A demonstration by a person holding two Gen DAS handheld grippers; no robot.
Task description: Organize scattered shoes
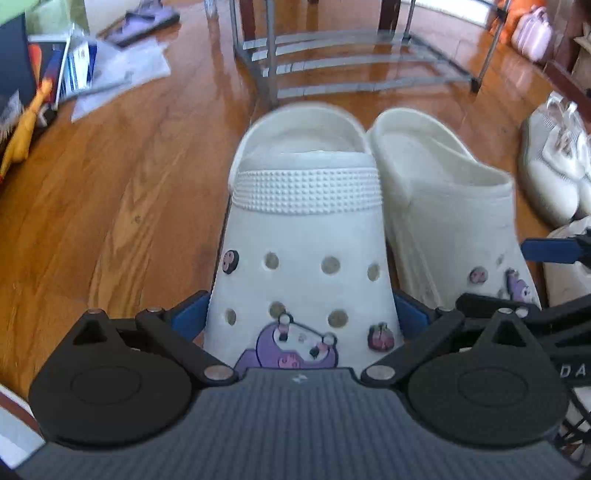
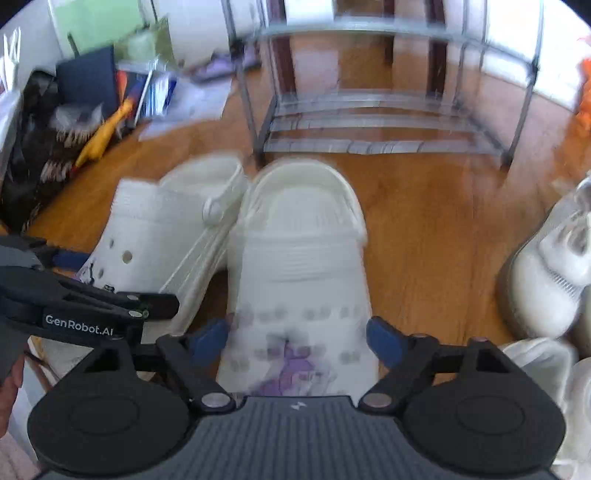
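In the left wrist view, my left gripper [image 1: 300,314] is shut on the toe of a white clog [image 1: 303,236] with purple charms, its blue pads [image 1: 190,317] pressed against both sides. The matching clog [image 1: 443,206] sits close on its right. In the right wrist view, my right gripper [image 2: 297,339] is shut on that second clog [image 2: 299,258], which is motion-blurred. The first clog [image 2: 159,229] leans against it on the left, with the left gripper [image 2: 74,295] beside it. Both heels point toward a grey metal shoe rack [image 1: 354,55] [image 2: 369,122] whose low shelves are bare.
White sneakers [image 1: 554,166] [image 2: 546,266] lie on the wood floor to the right. Books, papers and a yellow rubber toy [image 1: 22,133] [image 2: 103,136] clutter the left. A pink bag [image 1: 532,33] stands far right beyond the rack.
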